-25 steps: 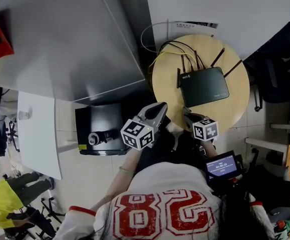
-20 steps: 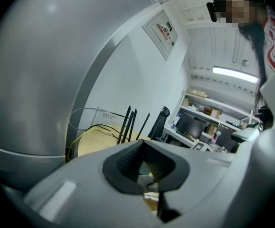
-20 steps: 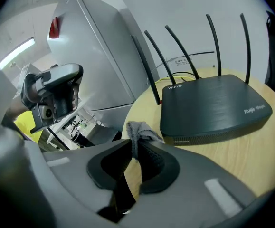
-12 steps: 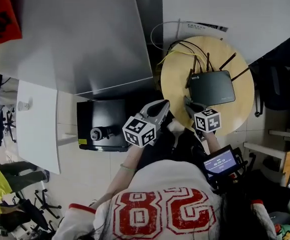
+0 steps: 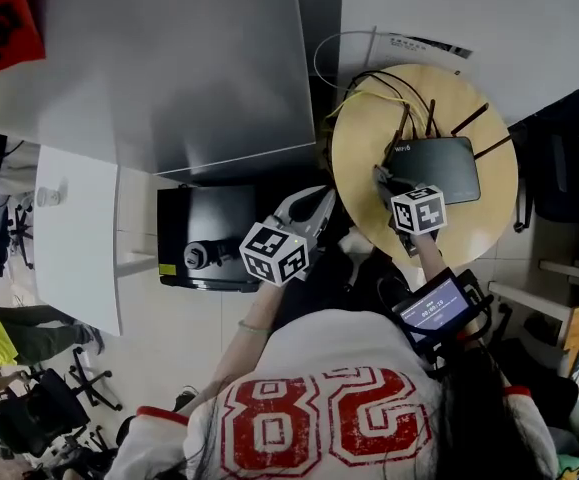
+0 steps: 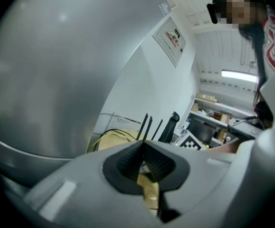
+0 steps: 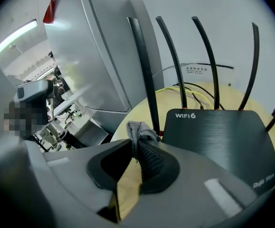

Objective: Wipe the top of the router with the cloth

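One black router (image 5: 437, 168), flat on one round wooden table (image 5: 364, 168), toward the table's far right part; four thin antennas (image 7: 173, 56) upright along its back edge; "WIFI6" in white on the top. One grey cloth (image 7: 138, 129), a small bunch, pinched tight between the jaws of the right gripper (image 7: 134, 146) and poking up past their tips, just beside the router's near left corner; touching it or not, impossible to tell. Two grippers in all; left gripper (image 5: 319, 203) off the table's near left rim, well apart from the router, jaws drawn together at the tips with nothing between them.

Round about: yellow and black cables (image 5: 369, 93) looped at the back of the table; one tall grey cabinet (image 5: 189, 68) to the left of it; one black box (image 5: 204, 238) on the floor below the cabinet; one small lit screen (image 5: 434, 311) by the right forearm; nothing lying on the router's top.

Cloth visible only in the right gripper view, hidden under the gripper in the head view; in the left gripper view just three antennas above the jaws, router body hidden behind them, plus the marker cube (image 6: 190, 144) of the other gripper.
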Demonstrator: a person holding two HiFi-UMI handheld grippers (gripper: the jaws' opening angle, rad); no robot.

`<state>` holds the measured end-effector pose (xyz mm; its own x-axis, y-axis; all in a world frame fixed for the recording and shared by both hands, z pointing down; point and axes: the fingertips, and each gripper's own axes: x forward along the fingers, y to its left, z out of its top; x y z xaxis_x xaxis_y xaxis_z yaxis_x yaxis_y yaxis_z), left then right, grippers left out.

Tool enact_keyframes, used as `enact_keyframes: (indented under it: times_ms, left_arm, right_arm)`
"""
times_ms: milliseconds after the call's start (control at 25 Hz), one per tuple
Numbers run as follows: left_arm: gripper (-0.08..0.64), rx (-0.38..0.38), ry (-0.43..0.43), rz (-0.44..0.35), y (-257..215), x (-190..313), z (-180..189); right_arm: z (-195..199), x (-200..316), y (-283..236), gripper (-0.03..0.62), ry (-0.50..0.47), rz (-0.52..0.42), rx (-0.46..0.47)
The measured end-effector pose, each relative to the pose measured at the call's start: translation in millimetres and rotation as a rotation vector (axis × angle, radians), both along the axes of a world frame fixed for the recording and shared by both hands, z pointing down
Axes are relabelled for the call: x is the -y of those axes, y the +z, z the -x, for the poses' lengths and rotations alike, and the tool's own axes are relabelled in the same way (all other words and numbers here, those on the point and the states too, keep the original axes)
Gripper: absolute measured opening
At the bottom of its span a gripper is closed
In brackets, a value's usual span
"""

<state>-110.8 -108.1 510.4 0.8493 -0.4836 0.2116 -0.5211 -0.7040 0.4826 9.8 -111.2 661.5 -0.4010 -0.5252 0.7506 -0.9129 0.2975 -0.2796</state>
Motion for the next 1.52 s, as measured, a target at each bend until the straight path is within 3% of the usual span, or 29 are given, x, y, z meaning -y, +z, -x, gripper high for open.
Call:
enact_keyframes:
  times_ms: [280,960,1240,1520]
  left_arm:
    - [0.003,-0.002,0.008,-0.008,-1.9,5.0,-4.5]
    - [0.003,-0.022,0.146,-0.004,-4.9,-46.0,-53.2]
    - [0.003,-0.024,0.206,-0.001,-3.8,-86.2,-75.1]
    - [0.003,-0.029,0.203,-0.035,-15.2,-109.5,-95.9]
  right_arm:
    - [-2.0,-20.9,6.3,0.038,0.039,0.021,0.013]
    - [-35.2,-114.7,8.0,0.038,0.19,0.034,0.038]
    - [-47.1,-142.2,-12.6,0.038,0.259,-0.043,0.071]
    - [-56.5,-175.7,-39.2,0.038,0.299,-0.139,0.125]
